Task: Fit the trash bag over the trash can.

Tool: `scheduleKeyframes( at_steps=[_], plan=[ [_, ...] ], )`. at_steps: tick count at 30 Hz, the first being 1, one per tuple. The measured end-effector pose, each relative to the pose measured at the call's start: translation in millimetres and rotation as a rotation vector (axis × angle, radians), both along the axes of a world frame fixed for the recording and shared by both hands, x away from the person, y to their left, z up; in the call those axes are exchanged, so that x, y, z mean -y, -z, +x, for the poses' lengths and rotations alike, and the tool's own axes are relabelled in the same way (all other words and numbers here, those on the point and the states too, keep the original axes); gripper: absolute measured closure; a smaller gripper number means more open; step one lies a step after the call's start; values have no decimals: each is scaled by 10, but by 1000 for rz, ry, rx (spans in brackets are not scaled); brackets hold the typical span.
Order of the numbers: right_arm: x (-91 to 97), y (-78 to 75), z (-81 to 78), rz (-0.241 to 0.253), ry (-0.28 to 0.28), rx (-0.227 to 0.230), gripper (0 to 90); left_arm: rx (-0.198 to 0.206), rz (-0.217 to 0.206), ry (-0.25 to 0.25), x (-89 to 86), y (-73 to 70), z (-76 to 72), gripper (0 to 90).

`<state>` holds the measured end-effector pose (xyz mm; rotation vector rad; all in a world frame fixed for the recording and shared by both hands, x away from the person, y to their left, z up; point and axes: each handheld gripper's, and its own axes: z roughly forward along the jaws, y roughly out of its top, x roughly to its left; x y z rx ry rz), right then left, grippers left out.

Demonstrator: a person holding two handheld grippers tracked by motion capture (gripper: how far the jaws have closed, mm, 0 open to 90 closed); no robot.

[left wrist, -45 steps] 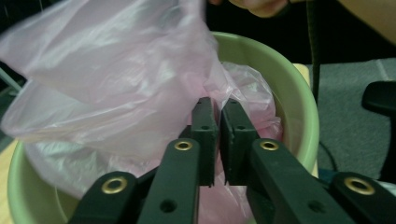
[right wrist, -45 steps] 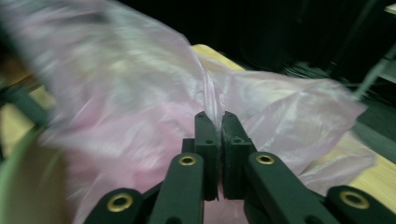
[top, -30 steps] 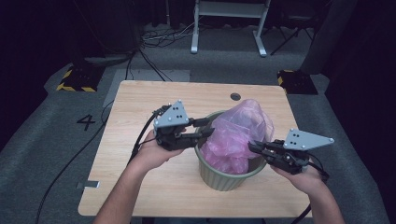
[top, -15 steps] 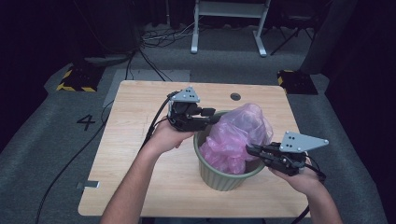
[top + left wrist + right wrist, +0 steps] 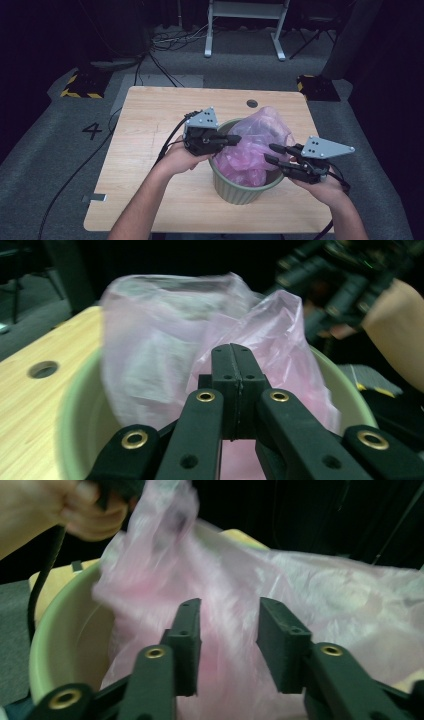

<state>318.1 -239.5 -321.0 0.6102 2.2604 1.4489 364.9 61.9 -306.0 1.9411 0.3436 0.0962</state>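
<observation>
The wooden table [image 5: 150,150] carries one green ribbed bin [image 5: 240,192], and a pink plastic bag [image 5: 260,145] sits inside it, billowing well above the rim instead of lying against the walls. As I judge it, the lining is about half done: the bag is in the bin, but its mouth is not yet spread and folded over the rim, which shows bare green at both sides.

My left gripper [image 5: 231,140] sits at the rim on the bin's left. Its jaws have just closed and are clenched pad to pad; whether a fold of film is caught between them I cannot tell. My right gripper [image 5: 272,153] is at the opposite side. Its jaws have just opened and stand released, with pink film loose in the gap.

The only writing I can read is a "4" [image 5: 92,131] marked on the grey floor left of the table; the bag and bin bear no label.
</observation>
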Motion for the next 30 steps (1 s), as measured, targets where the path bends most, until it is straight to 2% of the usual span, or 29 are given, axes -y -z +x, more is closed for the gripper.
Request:
scheduleKeyframes(
  at_steps=[3,5,8,10,13,15,17,19,21,22,23,26,30],
  plan=[
    [-42,-30,-18,1,-1,19,607,21,31,13,56,26,-99,900],
    [-83,-37,-31,-13,-7,28,688,33,46,26,78,33,-155,900],
    [-145,-22,-45,-70,-33,-1,853,41,41,33,68,23,-212,899],
    [-172,-5,-85,-97,-73,-3,893,39,43,32,41,15,-229,889],
    [-155,5,-142,-96,-92,13,894,25,40,-5,-39,1,-189,841],
    [-125,14,-149,-85,-96,10,894,12,25,-34,-94,-10,-132,815],
    [-110,27,-146,-85,-95,12,893,-12,-8,-35,-136,-23,-82,776],
    [-109,37,-147,-87,-107,13,893,-47,-42,-54,-164,-54,-9,739],
    [-135,53,-149,-99,-117,15,891,-97,-74,-46,-151,-82,81,721],
    [-152,62,-149,-104,-132,18,889,-113,-77,-43,-131,-90,114,712],
    [-166,69,-153,-106,-141,23,885,-120,-74,-36,-80,-94,151,704],
    [-224,96,-150,-110,-158,31,872,-105,-29,-23,88,-69,188,680],
    [-278,119,-130,-117,-167,25,866,-108,-11,15,256,-26,201,662]
  ],
)
